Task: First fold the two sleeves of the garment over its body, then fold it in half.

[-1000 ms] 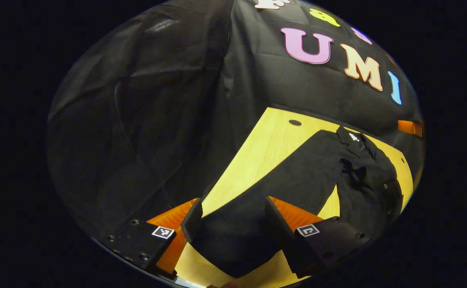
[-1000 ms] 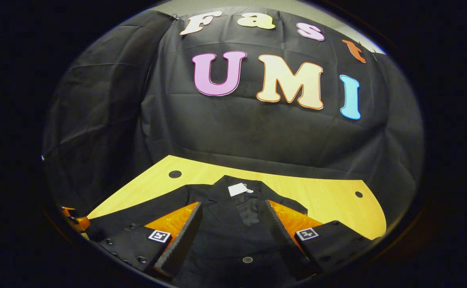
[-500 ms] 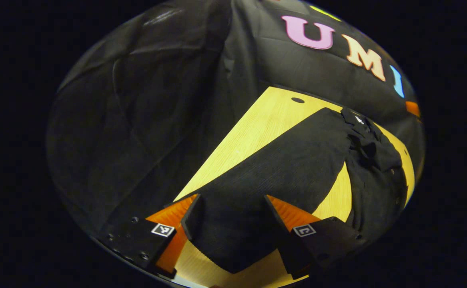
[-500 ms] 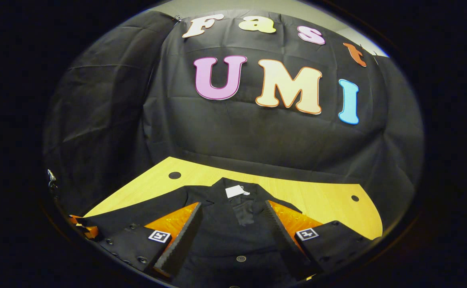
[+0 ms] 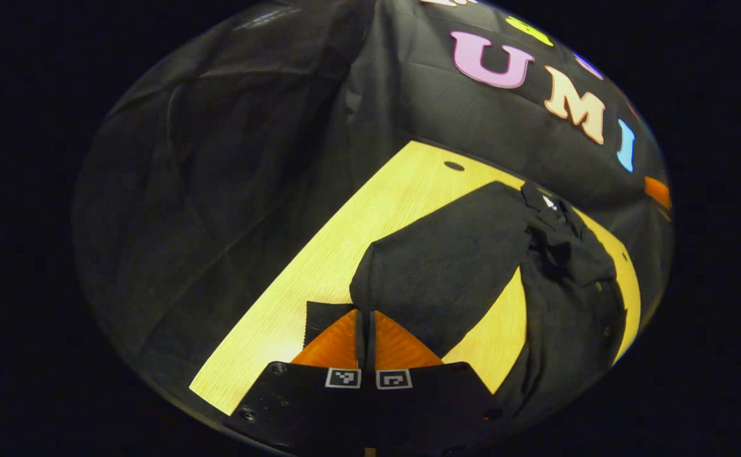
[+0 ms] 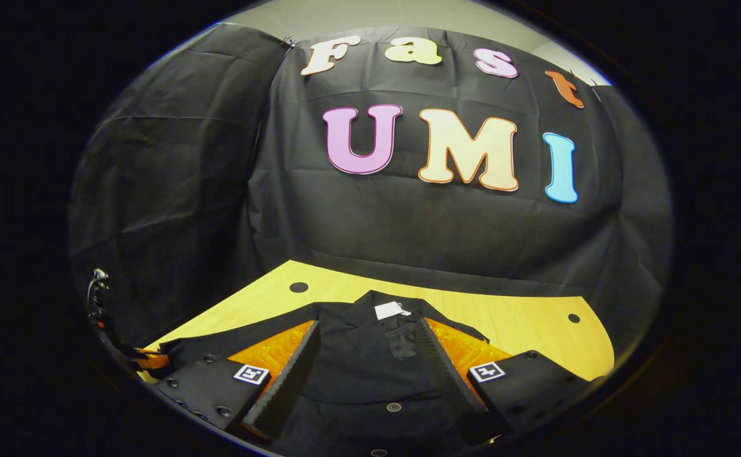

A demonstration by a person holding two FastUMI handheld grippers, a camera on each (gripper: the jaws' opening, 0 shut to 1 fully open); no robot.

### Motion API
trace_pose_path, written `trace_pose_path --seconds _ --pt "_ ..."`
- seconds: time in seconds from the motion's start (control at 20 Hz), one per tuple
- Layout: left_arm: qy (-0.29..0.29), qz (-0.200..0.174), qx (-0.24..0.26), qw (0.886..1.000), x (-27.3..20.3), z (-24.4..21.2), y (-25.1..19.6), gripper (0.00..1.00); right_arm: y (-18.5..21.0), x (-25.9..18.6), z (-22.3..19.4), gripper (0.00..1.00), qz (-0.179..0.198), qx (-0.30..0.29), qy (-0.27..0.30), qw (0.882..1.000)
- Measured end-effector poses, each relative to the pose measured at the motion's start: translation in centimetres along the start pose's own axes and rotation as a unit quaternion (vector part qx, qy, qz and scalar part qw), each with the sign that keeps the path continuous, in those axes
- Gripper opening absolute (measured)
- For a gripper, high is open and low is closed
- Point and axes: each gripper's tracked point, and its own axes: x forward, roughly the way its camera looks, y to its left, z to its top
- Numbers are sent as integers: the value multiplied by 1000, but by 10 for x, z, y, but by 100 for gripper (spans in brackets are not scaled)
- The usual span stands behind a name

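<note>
In the left gripper view, the left gripper (image 5: pixel 365 330) is sitting at the bottom centre with its fingers pressed together on the end of the sleeve (image 5: pixel 446 266), which is running up and right to the garment (image 5: pixel 573 298) lying on the table (image 5: pixel 319 266). In the right gripper view, the right gripper (image 6: pixel 364 368) is hovering spread at the bottom of the frame, the garment's body (image 6: pixel 357 374) lying between its fingers.

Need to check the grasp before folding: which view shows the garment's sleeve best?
The left gripper view. The sleeve stretches across the table from the garment's body, its cuff end at the shut left hand-held gripper. The right gripper view shows it only as a dark strip at the far left.
</note>
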Motion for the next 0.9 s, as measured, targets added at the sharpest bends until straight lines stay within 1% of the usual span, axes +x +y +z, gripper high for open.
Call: trace_pose_path --seconds 0.1,0.2,0.35,0.45,0.55,0.9 --pt "-34 -5 15 999 -6 26 -8 0 -2 -10 -1 98 13 6 -9 1000" --pt "-55 -8 35 998 -8 51 -18 0 -10 -19 -5 98 17 13 -11 1000" --pt "-108 -30 56 992 -18 99 -50 0 -29 -32 -9 98 11 26 -16 999" --pt "-135 -49 73 987 -17 120 -74 0 -41 -40 -12 98 10 36 -20 999" --pt "-142 -65 91 984 -10 130 -99 0 -58 -51 -17 98 -1 44 -19 999" --pt "-148 -106 124 975 0 148 -171 0 -122 -86 -31 99 -43 67 -24 997"
